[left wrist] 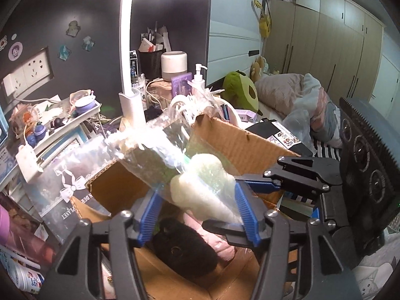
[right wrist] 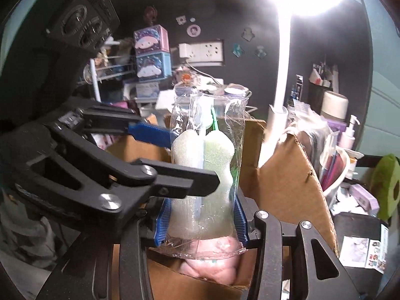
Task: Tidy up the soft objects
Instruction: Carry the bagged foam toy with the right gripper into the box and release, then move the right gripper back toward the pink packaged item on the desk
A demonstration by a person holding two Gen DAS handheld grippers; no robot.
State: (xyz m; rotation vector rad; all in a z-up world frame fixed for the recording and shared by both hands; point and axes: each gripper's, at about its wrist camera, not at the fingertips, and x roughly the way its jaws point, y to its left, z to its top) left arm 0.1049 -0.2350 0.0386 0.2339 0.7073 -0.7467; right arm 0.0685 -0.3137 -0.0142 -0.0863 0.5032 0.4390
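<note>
Two grippers meet on one item, held above the open cardboard box (left wrist: 232, 137)

- Sponge pack (left wrist: 200, 185): clear plastic sleeve holding two foam sponge brushes, one white, one pale green. You hold it in the air over the box, its lower end just above the pink plush.
- Left gripper (left wrist: 197, 215): your blue pads (left wrist: 243, 212) sit on either side of the pack and press its plastic; the jaws pinch it at mid-width.
- Right gripper (right wrist: 201, 221): your blue-padded jaws clamp the lower part of the same pack from both sides.
- In the right wrist view the left gripper reaches in from the left, one blue pad touching the pack's white sponge.
- Pink plush (right wrist: 212, 260): lies inside the box, directly under the pack.
- Black plush (left wrist: 185, 247): lies inside the box, touching the pink one.
- Avocado plush (left wrist: 241, 91): on the bed beyond the box, well apart from both grippers.
- White desk lamp (left wrist: 130, 75): stands behind the box
</note>
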